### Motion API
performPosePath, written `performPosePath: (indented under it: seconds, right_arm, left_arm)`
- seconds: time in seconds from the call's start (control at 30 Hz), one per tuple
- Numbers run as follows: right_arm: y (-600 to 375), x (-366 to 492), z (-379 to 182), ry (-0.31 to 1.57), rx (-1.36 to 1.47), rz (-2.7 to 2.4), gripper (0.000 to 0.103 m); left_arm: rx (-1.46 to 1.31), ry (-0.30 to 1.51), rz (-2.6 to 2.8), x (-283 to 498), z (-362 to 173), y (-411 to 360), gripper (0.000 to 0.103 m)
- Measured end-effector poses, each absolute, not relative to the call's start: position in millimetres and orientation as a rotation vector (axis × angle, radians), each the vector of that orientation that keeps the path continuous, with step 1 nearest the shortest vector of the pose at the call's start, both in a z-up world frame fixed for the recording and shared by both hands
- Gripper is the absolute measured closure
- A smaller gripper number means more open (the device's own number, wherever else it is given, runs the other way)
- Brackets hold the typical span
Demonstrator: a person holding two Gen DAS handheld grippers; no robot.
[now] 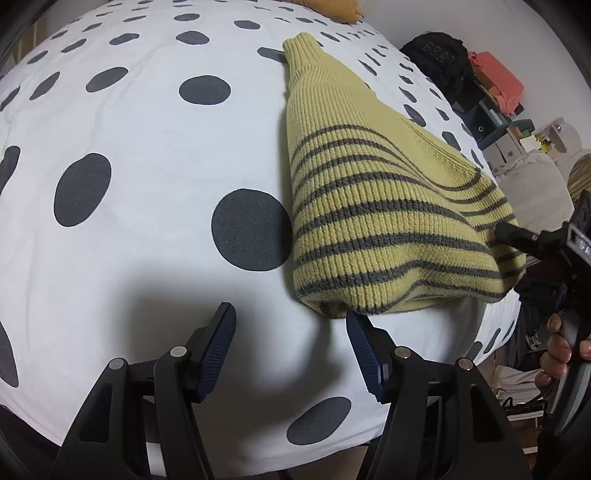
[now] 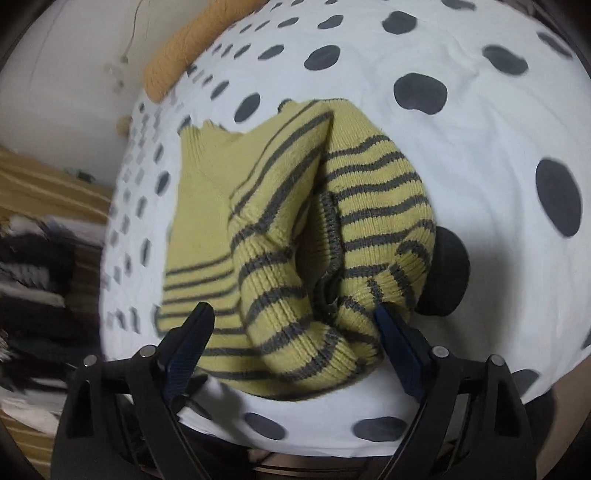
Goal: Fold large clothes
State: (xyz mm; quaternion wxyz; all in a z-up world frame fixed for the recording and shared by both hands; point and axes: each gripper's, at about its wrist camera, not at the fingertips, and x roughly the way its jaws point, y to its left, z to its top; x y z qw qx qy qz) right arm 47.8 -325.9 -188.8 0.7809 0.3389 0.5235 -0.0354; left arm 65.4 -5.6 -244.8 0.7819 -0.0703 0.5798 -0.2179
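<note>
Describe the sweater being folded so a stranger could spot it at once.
Start at the white bedspread with big dark dots. On it lies the sweater, folded into a bundle. It alone is pale yellow ribbed knit with thin grey stripes; the far knit is plain mustard.

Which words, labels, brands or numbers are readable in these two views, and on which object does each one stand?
Black cap, beyond the far edge of the bed: raised lettering on its front, too blurred to read.
Yellow striped sweater: no tag or print shows.
Polka-dot bed cover: dots only, no text.
Boxes on the shelf: no readable label.
Right wrist view: no text at all.
</note>
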Motion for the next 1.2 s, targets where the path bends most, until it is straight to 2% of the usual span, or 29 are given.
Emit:
performPosePath:
  seconds: [0.07, 0.37, 0.4, 0.43, 0.47, 0.6, 0.73, 0.8, 0.97, 1.03, 1.13, 1.2]
  right_arm:
    - [-326, 41, -181, 1.132, 0.676, -0.139, 0.033]
    - [-345, 16, -192, 1.149, 0.862, -0.163, 0.033]
    - [-343, 19, -191, 1.139, 0.872, -0.145, 0.035]
    - [-341, 24, -189, 1.125, 0.877, -0.125, 0.044]
    - [-338, 31, -187, 1.111, 0.858, -0.093, 0.065]
    - [-330, 46, -170, 1.043, 0.752, -0.032, 0.07]
    - [-347, 45, -143, 0.867, 0.873, 0.114, 0.071]
    - [-355, 40, -143, 0.84, 0.929, 0.113, 0.071]
    - [-373, 3, -218, 0.978, 0.99, -0.055, 0.072]
    - [-379, -13, -245, 0.961, 1.104, -0.056, 0.071]
    - [-381, -21, -244, 0.925, 1.183, -0.046, 0.065]
    - [-378, -20, -225, 0.944, 1.128, -0.09, 0.059]
  left_arm:
    - [-0.159, 1.254, -0.48, 64, -245, -6, 0.04]
    - [-0.169, 1.263, -0.491, 63, -246, -7, 0.04]
    - [-0.17, 1.264, -0.488, 63, -247, -6, 0.039]
    - [-0.174, 1.268, -0.486, 63, -247, -6, 0.039]
    - [-0.178, 1.272, -0.484, 64, -248, -5, 0.039]
    - [-0.187, 1.272, -0.482, 64, -248, -4, 0.039]
    - [-0.176, 1.247, -0.445, 66, -246, -3, 0.039]
    - [-0.16, 1.232, -0.381, 70, -246, 2, 0.039]
    - [-0.218, 1.245, -0.337, 81, -251, 23, 0.039]
    - [-0.218, 1.225, -0.329, 83, -244, 27, 0.039]
    - [-0.237, 1.172, -0.358, 87, -223, 28, 0.039]
    - [-0.224, 1.131, -0.378, 89, -209, 20, 0.039]
